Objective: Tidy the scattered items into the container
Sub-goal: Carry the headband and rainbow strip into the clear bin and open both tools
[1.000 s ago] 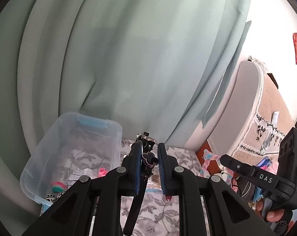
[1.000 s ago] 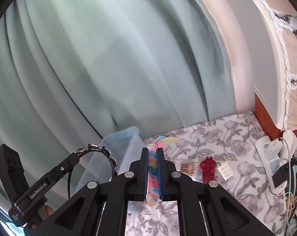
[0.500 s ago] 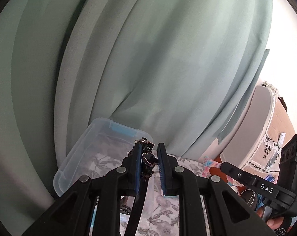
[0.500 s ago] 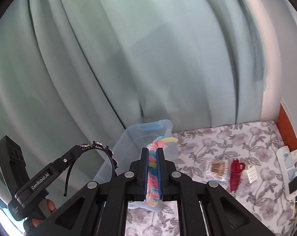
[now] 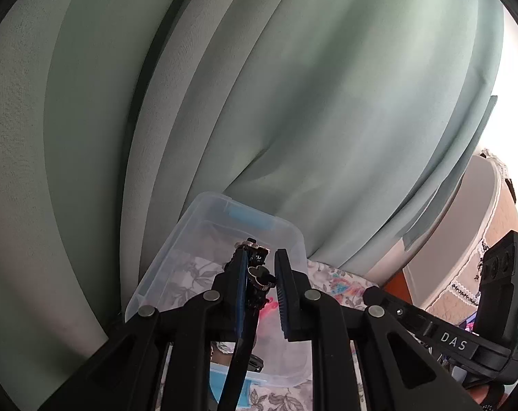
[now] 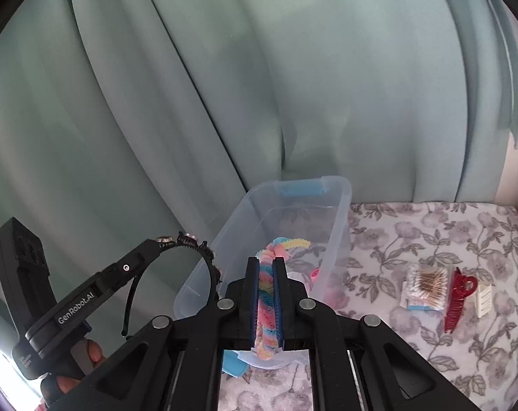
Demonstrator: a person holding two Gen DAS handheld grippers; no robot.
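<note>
The left gripper (image 5: 260,282) pinches one black jewelled headband (image 5: 257,270) between its fingers, with the one clear plastic container (image 5: 221,239) directly ahead and below, its long axis running away from the fingers. The right gripper (image 6: 266,270) clamps one pastel braided band (image 6: 267,291) just short of the container's near rim, so both look about equally close. To the right on the floral-covered worktop (image 6: 413,233) lie one packet of cotton swabs (image 6: 425,286), one red claw clip (image 6: 457,296) and one small white card (image 6: 485,299).

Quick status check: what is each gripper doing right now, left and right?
Left gripper: closed on the black jewelled headband, above the clear plastic bin.
Right gripper: closed on the pastel rainbow braided headband.
</note>
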